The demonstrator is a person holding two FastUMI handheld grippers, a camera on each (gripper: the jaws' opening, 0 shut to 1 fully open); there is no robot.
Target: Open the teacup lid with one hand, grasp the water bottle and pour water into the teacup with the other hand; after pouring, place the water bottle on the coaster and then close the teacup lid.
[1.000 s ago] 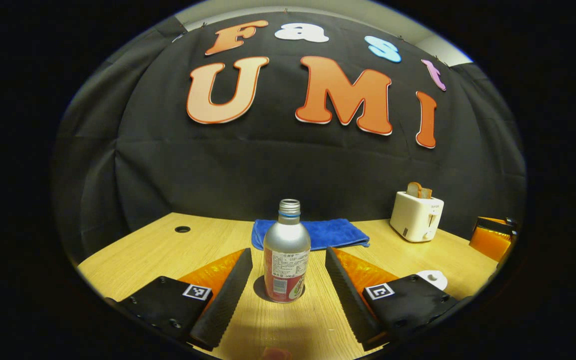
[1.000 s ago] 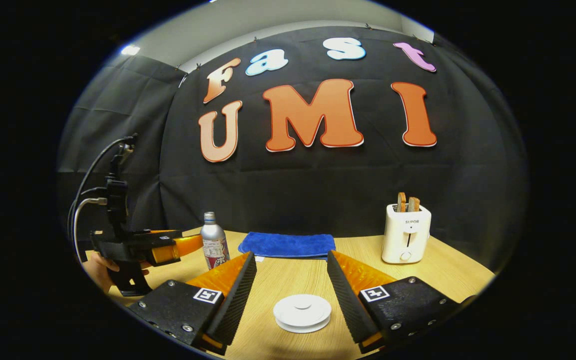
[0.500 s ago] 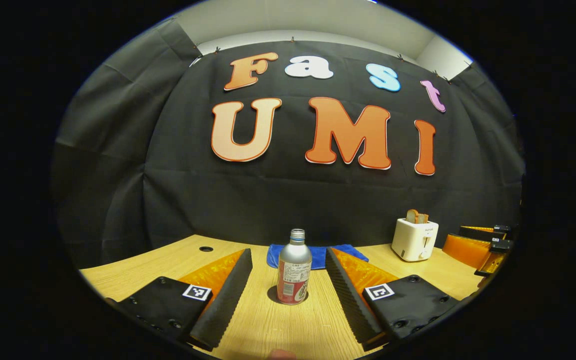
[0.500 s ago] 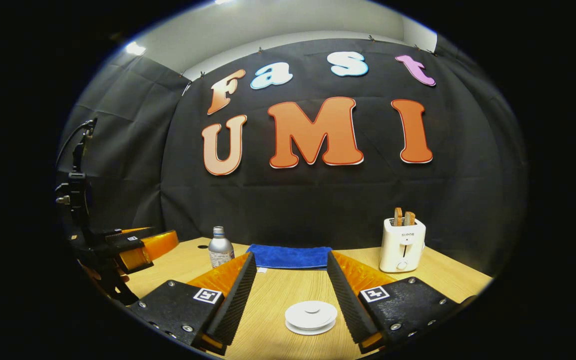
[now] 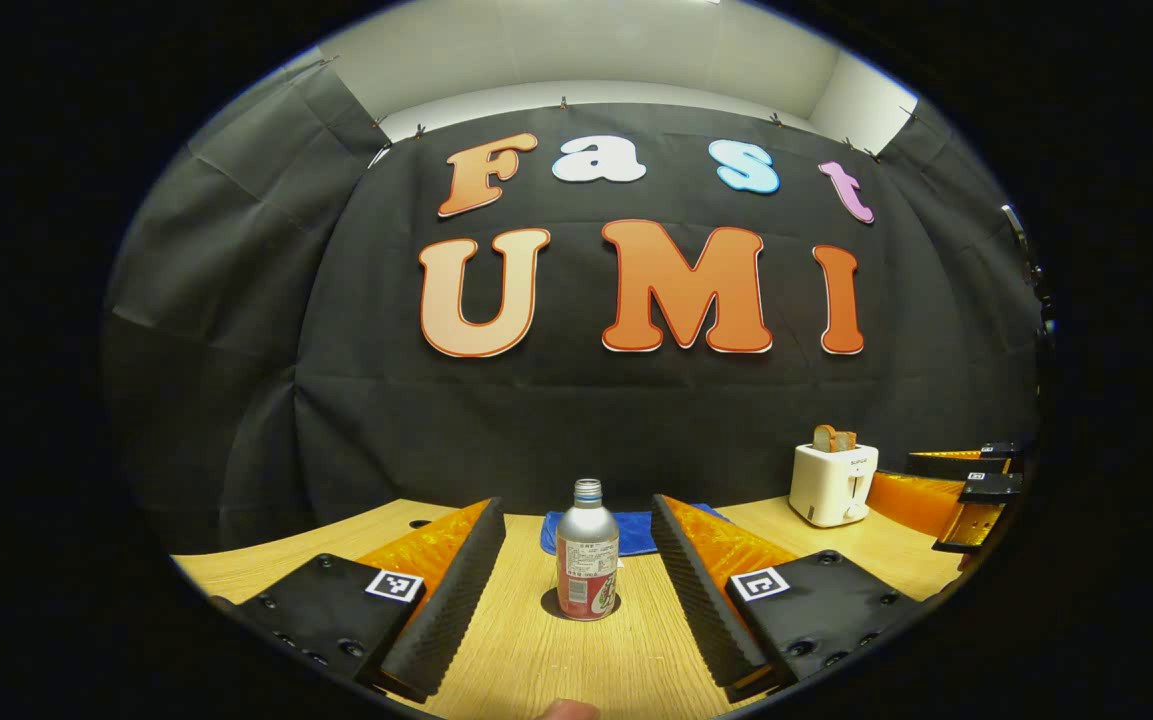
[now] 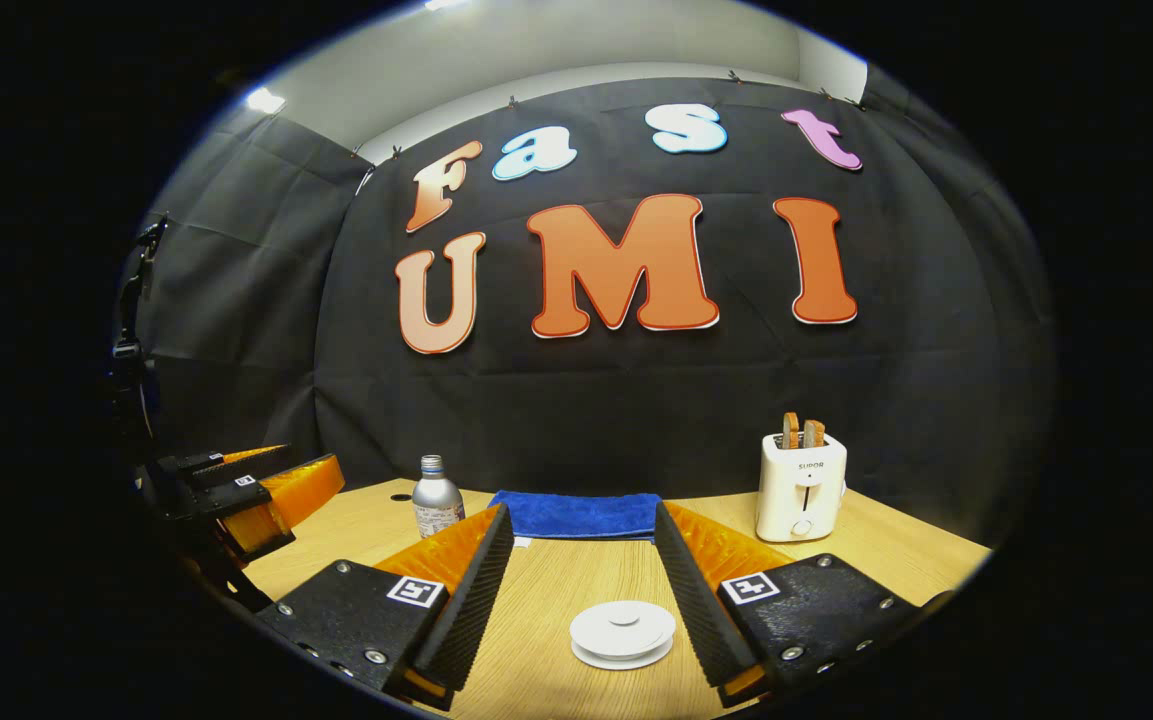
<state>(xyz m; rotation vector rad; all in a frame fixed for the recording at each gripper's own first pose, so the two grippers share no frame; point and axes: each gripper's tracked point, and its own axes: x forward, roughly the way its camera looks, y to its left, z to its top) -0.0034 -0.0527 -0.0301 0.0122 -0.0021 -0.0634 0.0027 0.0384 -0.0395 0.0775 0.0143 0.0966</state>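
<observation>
A silver water bottle with a red label and no cap stands upright on the wooden table, on a dark round patch that may be a coaster. My left gripper is open. The bottle stands ahead of it, in line with the gap between its fingers, which do not touch it. In the right gripper view a white round teacup lid with a small knob lies low on the table. The open right gripper is held over it, clear of it. The bottle stands at the far left.
A blue cloth lies at the back of the table. A white toaster with toast stands at the back right. The left gripper shows at the left edge there, and the right gripper at the right edge of the left gripper view.
Both grippers have drawn back from the table's objects and tipped upward, so the bottle and the lid look smaller. Both stayed open. The bottle and lid have not moved.
</observation>
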